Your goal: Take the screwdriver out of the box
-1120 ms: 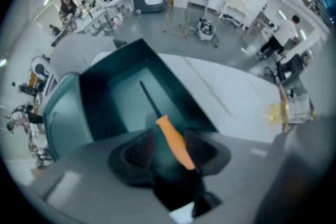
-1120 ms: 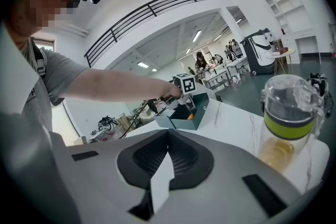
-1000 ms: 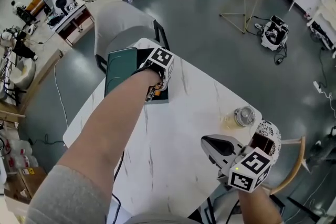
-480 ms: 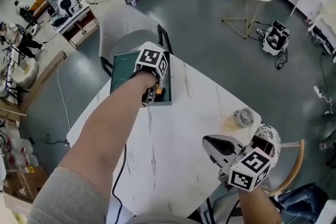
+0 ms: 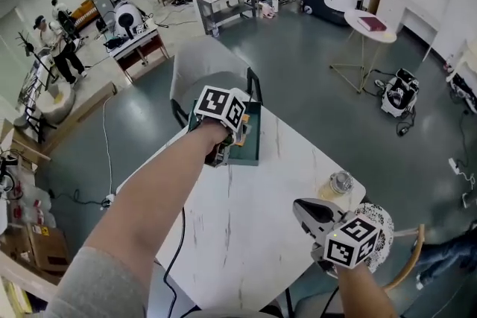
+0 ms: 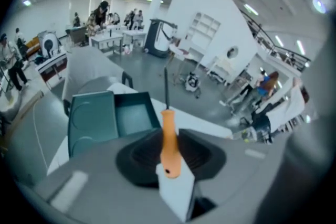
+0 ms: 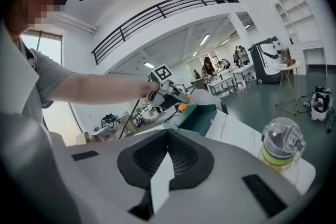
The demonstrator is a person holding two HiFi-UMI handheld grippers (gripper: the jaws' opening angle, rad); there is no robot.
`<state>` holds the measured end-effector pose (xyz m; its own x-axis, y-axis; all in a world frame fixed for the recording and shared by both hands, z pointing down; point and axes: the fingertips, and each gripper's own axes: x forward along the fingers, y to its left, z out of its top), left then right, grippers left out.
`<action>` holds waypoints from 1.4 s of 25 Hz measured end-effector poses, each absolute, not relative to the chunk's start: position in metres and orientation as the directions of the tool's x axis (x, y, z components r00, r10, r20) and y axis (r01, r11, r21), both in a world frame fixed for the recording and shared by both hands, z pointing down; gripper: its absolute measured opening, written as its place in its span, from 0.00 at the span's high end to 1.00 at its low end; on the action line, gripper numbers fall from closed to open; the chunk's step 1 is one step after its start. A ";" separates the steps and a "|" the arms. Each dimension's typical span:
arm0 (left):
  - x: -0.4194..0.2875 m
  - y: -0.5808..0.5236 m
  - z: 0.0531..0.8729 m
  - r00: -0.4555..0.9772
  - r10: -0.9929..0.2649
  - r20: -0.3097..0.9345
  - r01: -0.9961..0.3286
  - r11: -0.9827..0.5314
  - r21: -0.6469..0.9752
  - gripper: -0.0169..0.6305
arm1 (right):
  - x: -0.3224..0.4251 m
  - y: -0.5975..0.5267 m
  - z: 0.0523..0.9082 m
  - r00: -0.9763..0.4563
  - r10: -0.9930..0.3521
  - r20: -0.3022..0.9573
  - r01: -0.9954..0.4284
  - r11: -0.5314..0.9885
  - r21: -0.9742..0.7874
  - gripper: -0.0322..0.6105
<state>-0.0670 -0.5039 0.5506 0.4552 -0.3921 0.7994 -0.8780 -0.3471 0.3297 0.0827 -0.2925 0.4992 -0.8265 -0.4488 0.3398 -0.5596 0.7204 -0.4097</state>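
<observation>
- Left tool (image 5: pixel 222 148) has its two jaws clamped on the orange handle of the screwdriver (image 6: pixel 169 140).
- Its jaws have just been closing, and the handle sits right between them.
- The jaws are a little way apart, only as wide as the handle is thick.
- The screwdriver sticks straight out of the tool, with its thin dark metal rod pointing away from it.
- The screwdriver is out of the box (image 5: pixel 252 139). It is up in the air just above the box and does not touch it.
- The box is dark green and open. In the left gripper view its lid (image 6: pixel 93 122) lies flat, just left of the tray part.
- The box rests on the white desk (image 5: pixel 246 227), at the far end. A grey chair (image 5: pixel 205 67) stands just behind the box.
- Right tool (image 5: pixel 305 206) is well apart from the box, over the near end of the desk.
- Its jaws are together, with nothing between them, and it touches nothing.
- A small clear jar (image 5: pixel 340 182) with a yellow-green band stands on the desk, well to the right of the box and near the right tool.
- A black cord (image 5: pixel 179 234) runs by the desk edge, on the near side of the box.
</observation>
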 end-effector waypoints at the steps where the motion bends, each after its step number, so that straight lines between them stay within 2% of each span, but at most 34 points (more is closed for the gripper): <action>1: -0.068 -0.498 0.540 0.461 -0.410 0.787 -0.877 -0.344 0.335 0.82 | 0.085 -0.293 0.495 -0.830 -0.446 0.337 -0.555 0.727 -0.404 0.94; 13: -0.105 -0.414 0.417 0.441 -0.606 0.662 -0.897 -0.290 0.333 0.82 | 0.104 -0.295 0.440 -0.863 -0.404 0.303 -0.495 0.797 -0.347 0.94; 22: -0.135 -0.360 0.370 0.466 -0.698 0.544 -0.878 -0.287 0.384 0.82 | 0.099 -0.300 0.405 -0.867 -0.425 0.260 -0.493 0.808 -0.323 0.94; 35: -0.183 -0.258 0.337 0.583 -0.732 0.353 -0.801 -0.446 0.399 0.82 | 0.046 -0.237 0.372 -0.808 -0.545 0.226 -0.589 0.756 -0.284 0.94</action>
<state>-0.1828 -0.2583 0.3373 0.5833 -0.7316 0.3530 -0.8011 -0.4464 0.3986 0.0459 -0.2369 0.3717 -0.8077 -0.5447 0.2257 -0.5894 0.7562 -0.2841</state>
